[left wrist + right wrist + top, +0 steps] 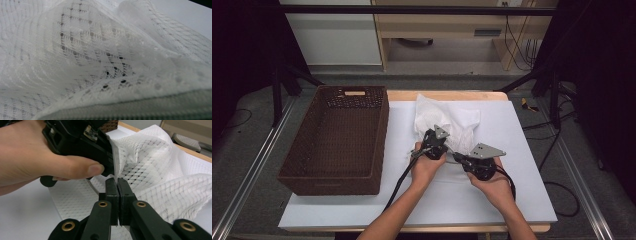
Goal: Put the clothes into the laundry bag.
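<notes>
Where it lies: the white mesh garment (447, 122) sits bunched on the white table cover (512, 200), right of the brown wicker basket (337, 140) and apart from it.
Your grip: your right gripper (117, 185) has its jaws clamped on a thin edge of the cloth; your left gripper (433, 142) is closed too, pressed into the same cloth, seemingly pinching that edge.
Done: both edges look taken up.
Left to do: by my judgement, folding or smoothing it; the basket holds nothing.
Its look: sheer, diamond-patterned with small eyelets, rumpled in soft folds, a thicker hem (150, 107) along one edge.
</notes>
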Available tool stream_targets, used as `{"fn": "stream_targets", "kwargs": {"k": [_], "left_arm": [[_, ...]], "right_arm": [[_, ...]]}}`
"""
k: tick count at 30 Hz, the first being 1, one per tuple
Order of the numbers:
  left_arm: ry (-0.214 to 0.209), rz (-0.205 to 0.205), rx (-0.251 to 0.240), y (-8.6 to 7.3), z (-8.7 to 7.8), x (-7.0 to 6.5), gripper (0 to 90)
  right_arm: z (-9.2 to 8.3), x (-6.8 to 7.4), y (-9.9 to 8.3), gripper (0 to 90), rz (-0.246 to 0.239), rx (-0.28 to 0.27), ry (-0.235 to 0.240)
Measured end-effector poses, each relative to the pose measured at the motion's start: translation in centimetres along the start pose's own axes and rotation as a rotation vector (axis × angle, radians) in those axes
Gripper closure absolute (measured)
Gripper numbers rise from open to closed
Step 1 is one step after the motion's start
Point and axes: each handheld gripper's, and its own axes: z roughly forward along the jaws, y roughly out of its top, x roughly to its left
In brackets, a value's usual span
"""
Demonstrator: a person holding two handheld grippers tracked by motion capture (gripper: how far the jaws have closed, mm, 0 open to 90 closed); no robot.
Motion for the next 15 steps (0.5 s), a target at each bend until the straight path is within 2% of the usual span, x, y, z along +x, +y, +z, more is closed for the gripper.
{"fn": "stream_targets", "kwargs": {"k": [9, 15], "left_arm": [[-0.002, 0.004, 0.009, -0.7, -1.8, -0.2, 90.0], [-0.017, 0.026, -0.01, -1.3, -5.0, -0.7, 90.0]], "right_arm": [[0.0, -0.1, -0.1, 89.0, -0.004, 0.0, -0.005], [-0.1, -0.4, -0.2, 89.0, -0.004, 0.005, -0.015]]}}
